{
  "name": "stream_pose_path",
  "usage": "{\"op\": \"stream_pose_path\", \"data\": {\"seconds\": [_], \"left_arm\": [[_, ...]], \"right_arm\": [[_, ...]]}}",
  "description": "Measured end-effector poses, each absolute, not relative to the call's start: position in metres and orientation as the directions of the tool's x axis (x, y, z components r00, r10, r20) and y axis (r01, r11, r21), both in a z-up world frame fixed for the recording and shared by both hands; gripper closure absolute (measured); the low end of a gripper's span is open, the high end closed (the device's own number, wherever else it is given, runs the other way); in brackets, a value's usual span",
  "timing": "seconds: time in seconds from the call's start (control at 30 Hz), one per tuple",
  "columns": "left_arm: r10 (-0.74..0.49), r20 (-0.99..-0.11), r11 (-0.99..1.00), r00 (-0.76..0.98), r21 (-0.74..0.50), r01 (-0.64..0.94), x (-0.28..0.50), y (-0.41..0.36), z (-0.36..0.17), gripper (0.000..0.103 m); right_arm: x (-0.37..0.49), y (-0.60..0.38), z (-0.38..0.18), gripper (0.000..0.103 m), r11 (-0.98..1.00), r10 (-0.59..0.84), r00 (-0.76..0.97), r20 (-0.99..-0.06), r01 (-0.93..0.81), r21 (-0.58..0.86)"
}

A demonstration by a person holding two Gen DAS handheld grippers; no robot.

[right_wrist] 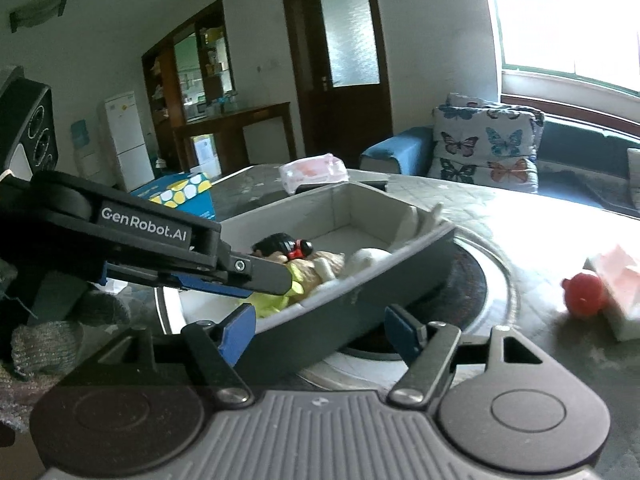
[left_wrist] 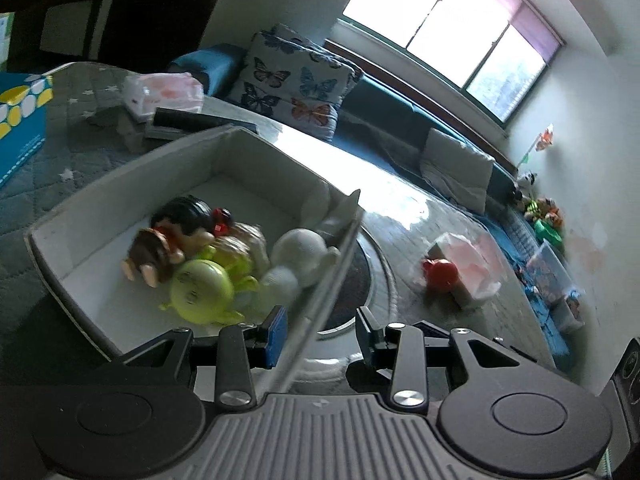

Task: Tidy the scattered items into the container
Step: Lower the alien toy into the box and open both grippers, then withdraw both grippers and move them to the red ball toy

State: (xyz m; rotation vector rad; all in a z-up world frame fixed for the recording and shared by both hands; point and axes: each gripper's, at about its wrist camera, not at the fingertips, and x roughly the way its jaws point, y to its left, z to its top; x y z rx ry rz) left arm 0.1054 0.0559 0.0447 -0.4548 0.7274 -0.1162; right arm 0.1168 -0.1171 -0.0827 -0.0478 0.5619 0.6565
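Observation:
A grey container with a white inside stands on the table and holds several toys: a yellow-green figure, a brown plush, a black-haired doll and a white plush. My left gripper is open astride the container's near wall, one blue pad inside and the other finger outside, clear of the wall. In the right wrist view the left gripper reaches in over the toys. My right gripper stands open before the container's outer wall, holding nothing. A red toy lies on the table to the right.
A pink-white tissue pack lies beside the red toy. A round dark plate sits under the container. Behind it are a blue dotted box, another pink pack and a sofa with a butterfly cushion. A gloved hand is at left.

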Motion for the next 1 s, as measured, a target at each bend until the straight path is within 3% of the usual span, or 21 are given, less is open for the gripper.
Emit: {"op": "stream_pose_path", "data": {"seconds": [0.23,1.0], "left_arm": [[-0.291,-0.622,0.903,0.727,-0.429,-0.006,0.108,0.028,0.043,0.063],[-0.357,-0.643,0.904,0.677,-0.420,0.078,0.132,-0.030,0.031,0.063]], "right_arm": [[0.114,-0.140,-0.083,0.024,0.827,0.528,0.683,-0.504,-0.549,0.122],[0.116,-0.196,-0.099,0.023,0.900,0.404,0.746,-0.530,-0.426,0.088]]}}
